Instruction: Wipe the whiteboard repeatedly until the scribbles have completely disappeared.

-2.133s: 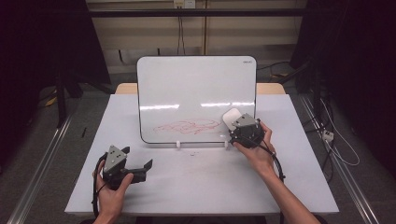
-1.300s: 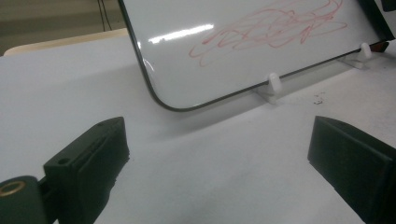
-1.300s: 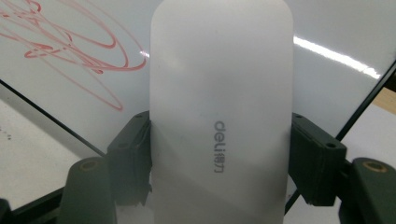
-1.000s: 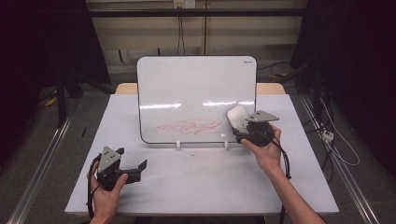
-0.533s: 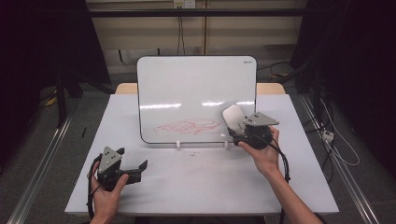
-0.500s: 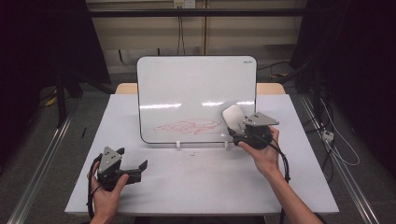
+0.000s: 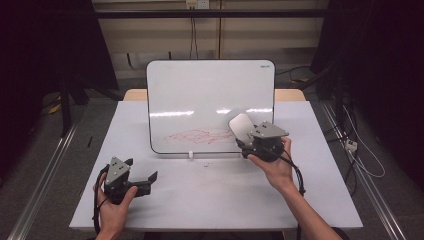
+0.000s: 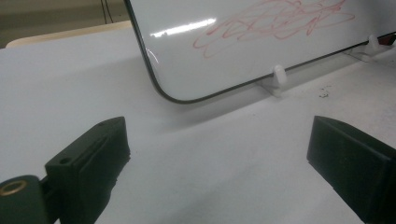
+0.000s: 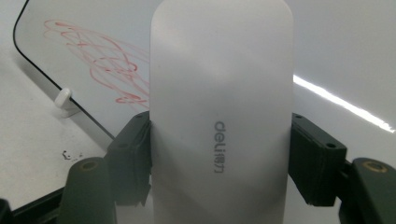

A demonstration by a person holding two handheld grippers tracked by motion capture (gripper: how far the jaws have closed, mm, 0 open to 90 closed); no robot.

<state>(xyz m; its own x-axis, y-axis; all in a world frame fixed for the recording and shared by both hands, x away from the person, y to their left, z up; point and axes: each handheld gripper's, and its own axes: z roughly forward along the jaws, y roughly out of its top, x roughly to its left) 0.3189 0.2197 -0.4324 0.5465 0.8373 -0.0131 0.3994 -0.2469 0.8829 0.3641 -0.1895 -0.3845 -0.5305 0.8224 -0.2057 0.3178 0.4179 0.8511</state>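
Overhead, the eraser is held by the right hand-held gripper against the whiteboard, beside the unwiped red scribble. Alongside, the left hand-held gripper is seen spread wide, empty, over the desk. Close up, the eraser is seen clamped; wiping is judged barely begun.

Dark curtains, metal floor rails, trailing cables beside table.

eraser: lower end cut off by frame bottom, hides part of whiteboard scribble | whiteboard corner logo: too small to read | dark specks on surface: unidentifiable | left hand-held gripper: jaw bases cropped
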